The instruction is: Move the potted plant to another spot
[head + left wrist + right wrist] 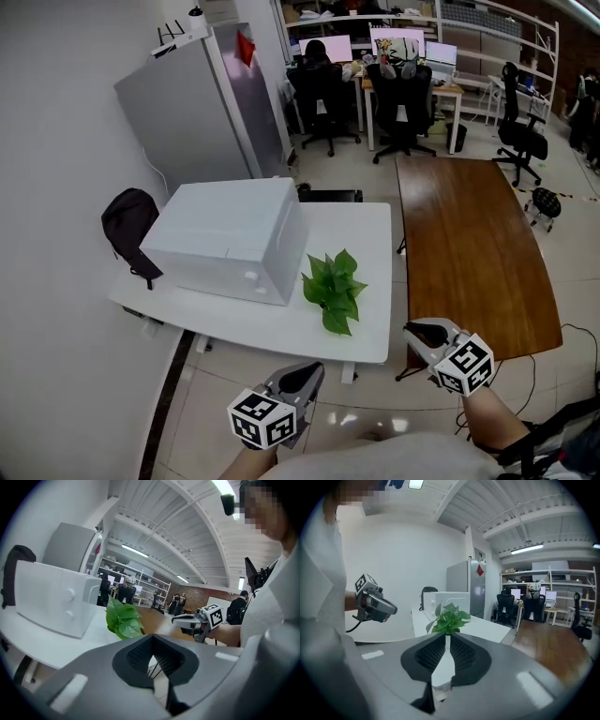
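The fingers (pixel 436 653) of the right gripper (pixel 447 638) are pressed together at the tips, with nothing between them. The left gripper (pixel 153 635) is the same, its fingers (pixel 136 656) meeting and empty. In the head view both grippers hang close to the person's body, over the floor (pixel 375 412) on the near side of the white worktop (pixel 281 323). Neither reaches over its edge.

Beyond them, the potted plant (pixel 333 281) stands on that worktop towards its near right part, just beside the right end of a large white box (pixel 230 234). Only the green leaves show, and they hide the pot in every view. The right gripper's own view has the plant straight ahead along its fingers but well apart from them. In the left gripper's view the plant lies ahead and to the left.

By this reading the task has not begun. The plant is untouched and nothing is held. Everything remains to be done: bring a gripper in over the worktop, spread its fingers, take hold low down under the leaves where the pot should be, lift, and set it down elsewhere. The bare left stretch of the worktop or the brown wooden table (pixel 469 244) to the right both look like free places.
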### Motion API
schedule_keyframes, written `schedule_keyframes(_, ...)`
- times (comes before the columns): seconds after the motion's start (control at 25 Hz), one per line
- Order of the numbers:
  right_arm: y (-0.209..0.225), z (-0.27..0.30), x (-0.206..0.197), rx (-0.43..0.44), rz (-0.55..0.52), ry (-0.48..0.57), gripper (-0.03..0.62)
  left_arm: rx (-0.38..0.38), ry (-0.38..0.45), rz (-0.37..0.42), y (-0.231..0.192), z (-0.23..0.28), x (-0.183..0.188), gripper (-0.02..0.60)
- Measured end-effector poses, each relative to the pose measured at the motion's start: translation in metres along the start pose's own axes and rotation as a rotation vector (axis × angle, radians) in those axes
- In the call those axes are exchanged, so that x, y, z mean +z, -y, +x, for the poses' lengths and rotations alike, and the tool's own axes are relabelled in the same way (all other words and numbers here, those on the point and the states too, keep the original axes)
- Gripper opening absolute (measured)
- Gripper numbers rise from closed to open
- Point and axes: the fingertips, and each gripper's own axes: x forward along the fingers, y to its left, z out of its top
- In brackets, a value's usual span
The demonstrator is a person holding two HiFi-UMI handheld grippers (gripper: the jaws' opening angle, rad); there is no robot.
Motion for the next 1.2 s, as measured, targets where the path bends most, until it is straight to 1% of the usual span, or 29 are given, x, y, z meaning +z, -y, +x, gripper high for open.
schedule_keyframes(0.08, -0.008, -0.014, 0.000, -0.008, -0.008, -0.001, 0.006, -0.034, 0.001, 0.006, 0.010, 0.005, -0.001, -0.006)
schedule_keyframes(0.32, -0.036, -0.051, 0.000, 0.002, 0.038, 0.023, 0.006, -0.092, -0.005, 0.013, 0.042, 0.008, -0.010, -0.006)
schedule_keyframes(0.52, -0.082, -0.086, -0.016, 0.072, 0.077, 0.032, 0.006, -0.124, -0.005, 0.017, 0.091, 0.000, -0.038, -0.006)
schedule_keyframes(0.64, -0.119, -0.121, -0.036, 0.097, 0.056, 0.027, 0.006, -0.141, -0.016, 0.026, 0.135, -0.012, -0.064, -0.006)
schedule_keyframes(0.76, -0.156, -0.172, -0.053, 0.112, 0.062, 0.044, 0.005, -0.155, -0.015, 0.043, 0.193, -0.031, -0.090, -0.006)
schedule_keyframes(0.88, -0.198, -0.227, -0.066, 0.120, 0.075, 0.058, 0.005, -0.163, -0.021, 0.058, 0.256, -0.060, -0.117, -0.006)
schedule_keyframes(1.0, -0.239, -0.277, -0.076, 0.133, 0.080, 0.070, 0.006, -0.156, -0.035, 0.056, 0.308, -0.092, -0.146, -0.006)
schedule_keyframes(1.08, -0.259, -0.308, -0.074, 0.133, 0.079, 0.082, 0.006, -0.150, -0.039, 0.058, 0.336, -0.112, -0.154, -0.006)
schedule_keyframes(1.2, -0.287, -0.349, -0.062, 0.125, 0.079, 0.107, 0.005, -0.149, -0.044, 0.075, 0.370, -0.140, -0.153, -0.006)
